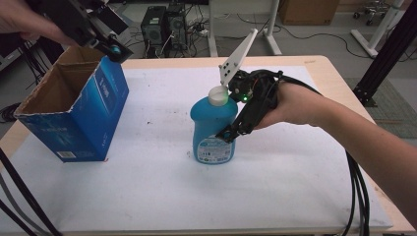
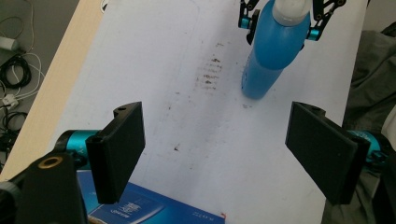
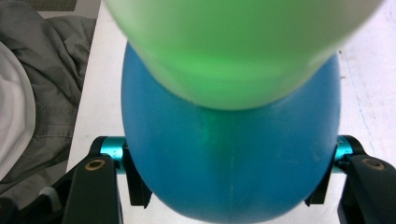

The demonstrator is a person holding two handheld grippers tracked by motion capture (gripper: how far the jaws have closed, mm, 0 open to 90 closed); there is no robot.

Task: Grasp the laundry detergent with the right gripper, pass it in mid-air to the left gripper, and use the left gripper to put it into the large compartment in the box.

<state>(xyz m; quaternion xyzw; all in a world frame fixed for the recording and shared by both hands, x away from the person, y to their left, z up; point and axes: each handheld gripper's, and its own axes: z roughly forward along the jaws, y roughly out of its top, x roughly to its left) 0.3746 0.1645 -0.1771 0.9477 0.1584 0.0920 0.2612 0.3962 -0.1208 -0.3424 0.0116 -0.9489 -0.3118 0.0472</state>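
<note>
The right gripper [image 1: 229, 132] is squeezing the blue bottle [image 1: 212, 129] between its 2 black jaws; the bottle is standing upright near the middle of the white table cover [image 1: 162, 187]; the left gripper [image 2: 217, 149] is hanging with its jaws spread wide, holding nothing, above the open blue cardboard box [image 1: 74, 108] at the left.
</note>
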